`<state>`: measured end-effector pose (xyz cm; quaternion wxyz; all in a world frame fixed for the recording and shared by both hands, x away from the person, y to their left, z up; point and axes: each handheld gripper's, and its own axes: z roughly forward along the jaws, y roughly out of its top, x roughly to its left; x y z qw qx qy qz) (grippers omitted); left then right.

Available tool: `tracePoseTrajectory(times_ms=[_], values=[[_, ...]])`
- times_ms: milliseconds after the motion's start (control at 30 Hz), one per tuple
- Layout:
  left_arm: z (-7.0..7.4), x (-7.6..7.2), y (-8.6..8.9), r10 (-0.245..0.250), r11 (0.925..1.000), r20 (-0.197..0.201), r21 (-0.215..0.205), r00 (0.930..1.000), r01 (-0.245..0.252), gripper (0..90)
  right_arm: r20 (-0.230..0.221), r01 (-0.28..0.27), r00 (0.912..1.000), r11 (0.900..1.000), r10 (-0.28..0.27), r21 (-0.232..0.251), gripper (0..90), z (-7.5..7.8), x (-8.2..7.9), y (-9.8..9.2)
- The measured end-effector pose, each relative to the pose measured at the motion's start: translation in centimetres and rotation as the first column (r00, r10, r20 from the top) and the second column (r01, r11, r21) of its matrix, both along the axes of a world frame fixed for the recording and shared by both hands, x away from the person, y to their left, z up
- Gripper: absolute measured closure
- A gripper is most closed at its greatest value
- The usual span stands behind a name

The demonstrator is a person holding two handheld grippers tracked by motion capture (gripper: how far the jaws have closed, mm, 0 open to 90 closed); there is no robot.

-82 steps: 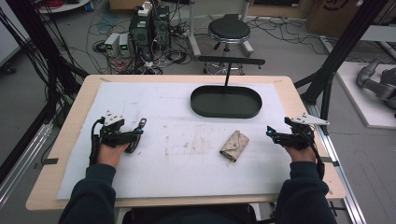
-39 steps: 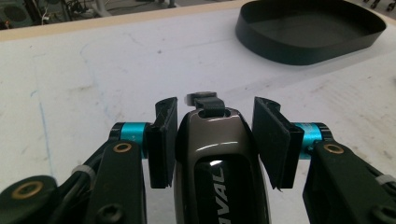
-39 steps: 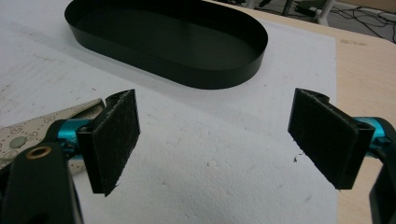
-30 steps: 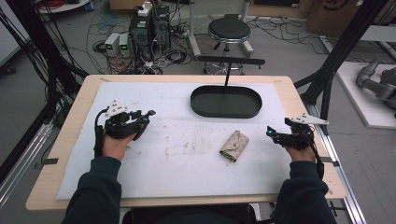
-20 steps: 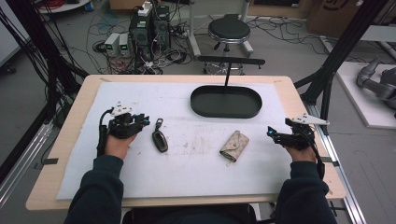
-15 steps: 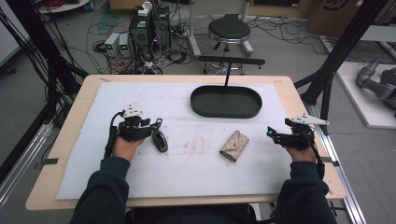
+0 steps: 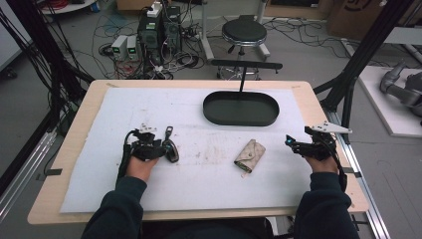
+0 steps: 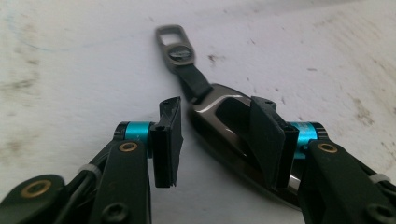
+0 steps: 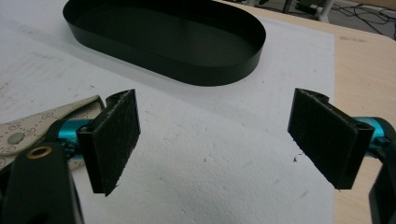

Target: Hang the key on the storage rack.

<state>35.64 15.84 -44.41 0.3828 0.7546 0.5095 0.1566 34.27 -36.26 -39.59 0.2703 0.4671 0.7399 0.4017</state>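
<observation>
Key fob [image 8: 224, 126] flat on white mat [image 7: 199, 189], left side of table [image 7: 79, 149]. Left tongs [image 8: 217, 135] partly open, straddling fob, one pad touching its side, no grip. Right tongs [image 9: 212, 140] wide open, empty, near patterned pouch [image 7: 250, 155]. Black oval tray [image 7: 241, 108] further back.

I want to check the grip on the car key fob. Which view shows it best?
The left gripper view: the key fob lies close up between the open left gripper. The high view shows it small beside that gripper.
</observation>
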Motion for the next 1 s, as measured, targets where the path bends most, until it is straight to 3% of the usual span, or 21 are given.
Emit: tracePoseTrajectory(times_ms=[67,167,233,367,400,433,500,567,633,767,867,1000], values=[[-0.1,0.1,-0.2,-0.022,0.9997,-0.002,0.009,0.9997,0.022,57.8,-0.001,-0.004,1.0000,1.000,0.004,-0.003,17.2,0.0,0.0,0.0],[-0.2,0.3,0.1,-0.077,0.9969,0.006,0.018,0.9970,0.077,73.3,0.002,-0.003,1.0000,1.000,0.003,-0.002,17.2,0.0,0.0,0.0],[0.1,0.6,0.3,-0.111,0.9922,0.025,0.061,0.9935,0.109,77.2,0.001,-0.002,1.0000,1.000,0.002,0.001,17.2,0.0,0.0,0.0],[0.0,0.6,0.2,-0.093,0.9928,0.019,0.078,0.9954,0.092,76.0,-0.001,-0.008,1.0000,1.000,0.008,-0.002,17.2,0.0,0.0,0.0],[0.0,0.6,0.1,-0.083,0.9924,0.021,0.093,0.9964,0.080,66.8,-0.001,-0.007,1.0000,1.000,0.007,-0.002,17.2,0.0,0.0,0.0],[0.0,0.5,0.1,-0.073,0.9934,0.014,0.089,0.9972,0.072,61.1,0.000,-0.006,1.0000,1.000,0.006,0.000,17.2,0.0,0.0,0.0],[0.0,0.3,0.1,-0.079,0.9936,0.009,0.082,0.9969,0.078,60.8,-0.001,-0.004,1.0000,1.000,0.004,-0.001,17.3,0.0,0.0,-0.1],[0.0,0.1,0.0,-0.090,0.9935,0.009,0.070,0.9959,0.089,71.4,-0.003,-0.004,1.0000,1.000,0.004,0.000,17.2,0.0,0.0,-0.1],[0.1,0.2,0.2,-0.065,0.9968,-0.009,0.047,0.9979,0.065,76.9,-0.003,-0.005,1.0000,1.000,0.005,-0.003,17.2,0.0,0.0,-0.1],[0.2,0.2,0.3,-0.055,0.9971,0.017,0.054,0.9983,0.054,79.4,-0.001,-0.006,1.0000,1.000,0.006,-0.003,17.3,0.0,-0.1,-0.1],[0.6,0.0,0.3,-0.064,0.9977,0.062,0.025,0.9960,0.063,80.0,0.001,-0.002,1.0000,1.000,0.002,0.001,17.3,0.0,0.0,-0.2],[1.1,-0.1,0.5,-0.063,0.9980,0.091,0.007,0.9939,0.063,80.3,-0.001,-0.001,1.0000,1.000,0.001,0.003,17.3,0.0,0.0,-0.2]])
